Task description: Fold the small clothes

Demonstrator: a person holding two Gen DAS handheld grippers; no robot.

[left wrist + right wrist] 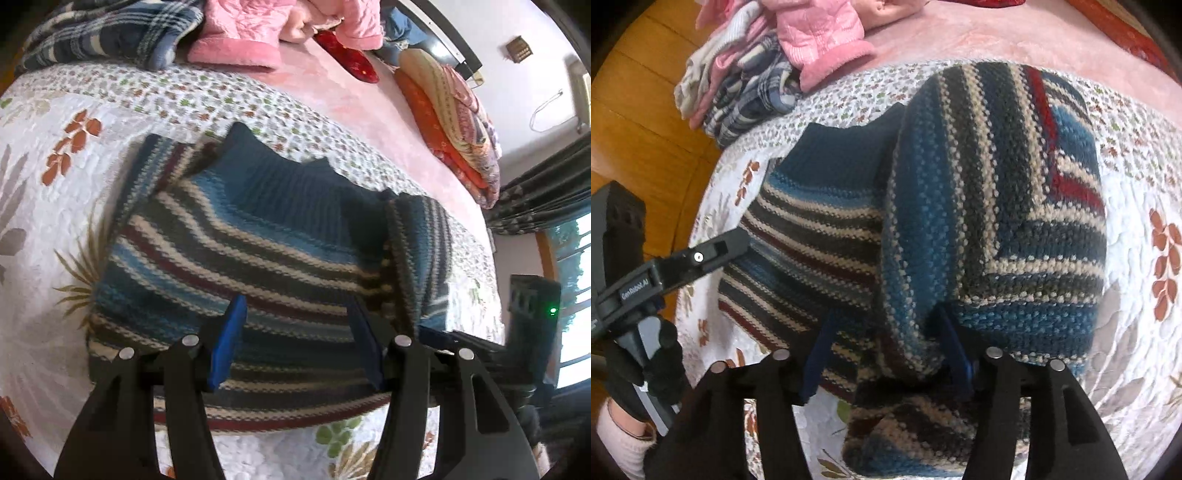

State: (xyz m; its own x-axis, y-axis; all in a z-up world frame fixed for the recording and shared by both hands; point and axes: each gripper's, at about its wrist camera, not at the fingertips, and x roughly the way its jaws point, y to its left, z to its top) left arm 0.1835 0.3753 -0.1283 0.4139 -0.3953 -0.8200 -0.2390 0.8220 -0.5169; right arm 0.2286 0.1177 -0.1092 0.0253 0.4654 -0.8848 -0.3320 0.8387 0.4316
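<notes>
A small knitted sweater [236,243] with blue, cream, grey and maroon stripes lies flat on a floral quilt [55,192], its dark blue ribbed collar at the far side. My left gripper [295,301] hovers open over the sweater's near hem, with the blue fingers [229,339] well apart. In the right wrist view one sleeve [979,221] is folded across the sweater's body [812,236]. My right gripper [885,312] stands open, and the sleeve's near end bunches between its fingers. The left gripper's body [698,254] shows at the left, held by a gloved hand [661,354].
A blue plaid garment [110,33] and a pink padded one [243,33] are piled at the bed's far side. Folded bedding [450,122] is stacked at the right near a curtain and window [576,295]. Wooden floor [646,92] lies beyond the bed's edge.
</notes>
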